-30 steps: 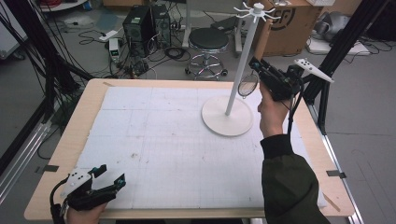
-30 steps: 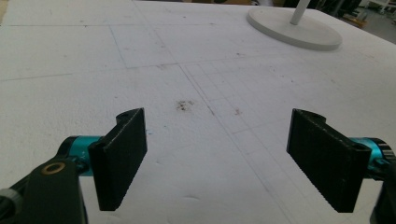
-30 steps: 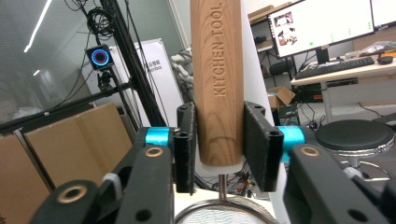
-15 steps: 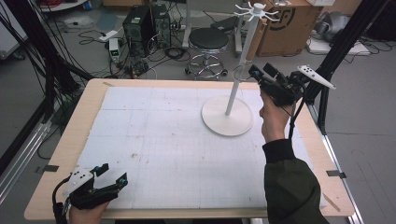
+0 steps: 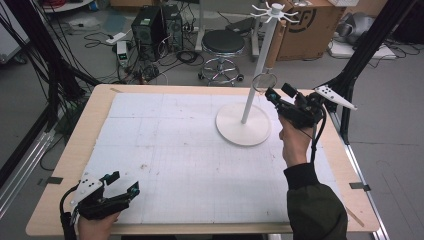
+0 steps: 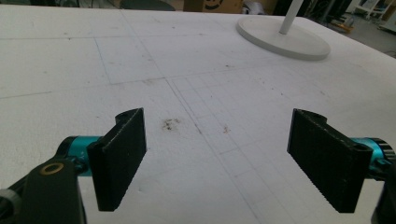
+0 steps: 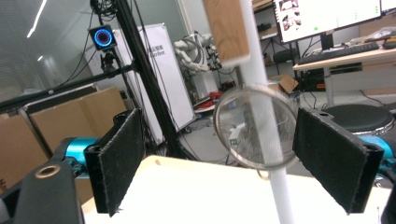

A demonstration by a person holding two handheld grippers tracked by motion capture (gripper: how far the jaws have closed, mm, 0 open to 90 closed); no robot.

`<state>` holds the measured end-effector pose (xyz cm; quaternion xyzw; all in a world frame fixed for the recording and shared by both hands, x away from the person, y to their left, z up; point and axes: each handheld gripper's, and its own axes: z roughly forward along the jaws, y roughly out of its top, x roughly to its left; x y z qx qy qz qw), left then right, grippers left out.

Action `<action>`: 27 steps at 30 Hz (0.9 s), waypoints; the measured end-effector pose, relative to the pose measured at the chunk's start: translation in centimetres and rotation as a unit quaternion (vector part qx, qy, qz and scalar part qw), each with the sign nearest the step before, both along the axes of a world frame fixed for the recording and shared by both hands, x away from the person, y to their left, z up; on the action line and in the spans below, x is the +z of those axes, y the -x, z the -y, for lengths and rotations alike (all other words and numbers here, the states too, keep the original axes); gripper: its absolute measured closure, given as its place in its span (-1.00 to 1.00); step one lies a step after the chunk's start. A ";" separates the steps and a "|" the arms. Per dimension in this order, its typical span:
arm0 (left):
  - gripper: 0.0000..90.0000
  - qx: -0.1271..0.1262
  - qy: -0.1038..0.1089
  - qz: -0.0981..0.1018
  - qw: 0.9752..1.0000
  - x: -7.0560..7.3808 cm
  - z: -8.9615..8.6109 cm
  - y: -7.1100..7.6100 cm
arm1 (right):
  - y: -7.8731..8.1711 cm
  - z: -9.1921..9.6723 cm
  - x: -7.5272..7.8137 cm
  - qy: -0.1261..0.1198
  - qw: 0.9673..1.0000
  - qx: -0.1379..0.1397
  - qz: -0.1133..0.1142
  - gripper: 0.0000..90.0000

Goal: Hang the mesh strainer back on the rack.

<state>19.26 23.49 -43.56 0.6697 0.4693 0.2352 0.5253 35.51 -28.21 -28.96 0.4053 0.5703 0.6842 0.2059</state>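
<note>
A grey floor strewn with cables [image 5: 107, 37] holds a black stool [image 5: 223, 44] and cardboard box [image 5: 311, 27].

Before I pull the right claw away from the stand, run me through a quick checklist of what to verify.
1. Right claw open: ok, its jaws have just been opening and stand wide apart.
2. Strainer free of the pads: ok, the round mesh strainer sits between the jaws with a gap on each side.
3. Strainer hanging from the stand: ok, its wooden handle runs up beside the white pole; the hook itself, cannot tell.
4. Stand upright, base flat on the table: ok.
5. Strainer at rest: cannot tell, its rim looks slightly blurred.
6. Left claw out of the way: ok, open near the table's front corner.
</note>
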 end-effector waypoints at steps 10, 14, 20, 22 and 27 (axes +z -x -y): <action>-0.55 -0.013 -0.002 0.003 1.000 0.0 0.8 -0.7 | 1.7 0.4 -2.5 0.021 1.000 0.015 -0.009 -0.64; -0.55 -0.019 0.002 0.006 1.000 0.1 1.0 -0.8 | 2.2 0.7 -2.9 0.028 0.999 0.014 -0.012 -0.64; -0.56 -0.031 0.012 0.016 0.999 0.3 1.1 -1.0 | 3.1 0.6 -4.3 0.038 0.999 0.023 -0.021 -0.66; -0.56 -0.033 0.014 0.018 0.999 0.4 1.2 -1.0 | 3.5 0.5 -4.9 0.045 0.998 0.028 -0.027 -0.66; -0.58 -0.037 0.014 0.020 0.999 0.4 1.4 -1.2 | 4.3 0.1 -6.3 0.061 0.997 0.033 -0.044 -0.67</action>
